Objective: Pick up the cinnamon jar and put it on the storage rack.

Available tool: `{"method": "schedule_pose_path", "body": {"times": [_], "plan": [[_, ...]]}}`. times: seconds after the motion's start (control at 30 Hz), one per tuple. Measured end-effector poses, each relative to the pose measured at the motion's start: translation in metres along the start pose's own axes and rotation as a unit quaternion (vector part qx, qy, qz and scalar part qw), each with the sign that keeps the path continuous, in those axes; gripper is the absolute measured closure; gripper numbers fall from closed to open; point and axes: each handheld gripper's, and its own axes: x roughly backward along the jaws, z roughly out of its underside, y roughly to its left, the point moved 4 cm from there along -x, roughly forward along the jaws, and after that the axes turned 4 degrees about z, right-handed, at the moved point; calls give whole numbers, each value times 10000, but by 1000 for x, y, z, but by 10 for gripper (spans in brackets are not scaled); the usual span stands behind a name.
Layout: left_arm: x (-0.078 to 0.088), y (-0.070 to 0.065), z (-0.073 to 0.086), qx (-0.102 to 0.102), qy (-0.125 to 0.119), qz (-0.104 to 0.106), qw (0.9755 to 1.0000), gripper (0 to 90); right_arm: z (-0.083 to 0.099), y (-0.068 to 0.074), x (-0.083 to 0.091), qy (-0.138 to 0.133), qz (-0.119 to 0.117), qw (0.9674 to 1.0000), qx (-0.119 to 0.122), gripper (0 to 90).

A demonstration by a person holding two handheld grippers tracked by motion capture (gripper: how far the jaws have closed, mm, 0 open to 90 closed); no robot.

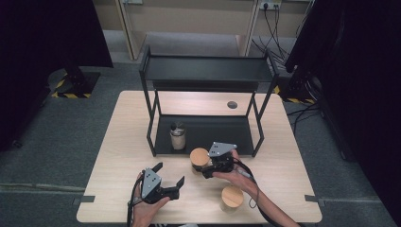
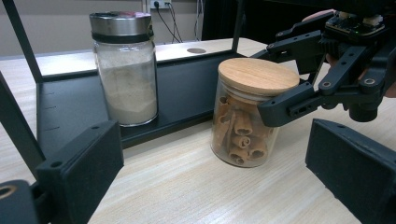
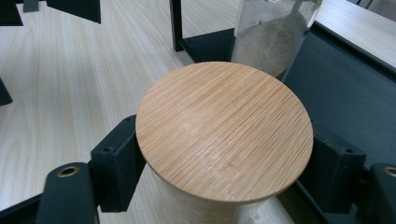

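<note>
A glass jar of cinnamon sticks (image 1: pixel 199 158) (image 2: pixel 247 116) with a round bamboo lid (image 3: pixel 224 130) stands on the wooden table just in front of the black rack's lower shelf. My right gripper (image 1: pixel 202 166) (image 2: pixel 275 79) (image 3: pixel 224 168) reaches in from the right, and its two black pads press on the jar's sides just under the lid. My left gripper (image 1: pixel 170 175) (image 2: pixel 219 186) rests low over the table's front left, open, with nothing between its jaws, facing the jar.
A glass shaker of pale powder (image 1: pixel 178 136) (image 2: pixel 126 70) (image 3: pixel 275 32) with a metal cap stands on the rack's lower shelf (image 1: pixel 213 127). A second bamboo-lidded jar (image 1: pixel 232 197) sits near the table's front edge on the right. The rack's upper shelf (image 1: pixel 208 71) is bare.
</note>
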Motion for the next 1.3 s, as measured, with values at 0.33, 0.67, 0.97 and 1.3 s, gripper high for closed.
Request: {"method": "schedule_pose_path", "body": {"times": [0.33,0.67,0.97,1.3], "plan": [[0,0,0,12,7,1,10000,32,-4,-4,8,-188,-161,9996,-168,255],[0,1,0,14,12,0,10000,33,-13,-6,17,-219,-93,9995,-221,255],[0,1,0,20,18,4,10000,33,-15,-12,21,-220,29,9992,-337,256],[0,1,0,20,13,-1,10000,33,-20,-19,22,-214,158,9988,-420,256]]}}
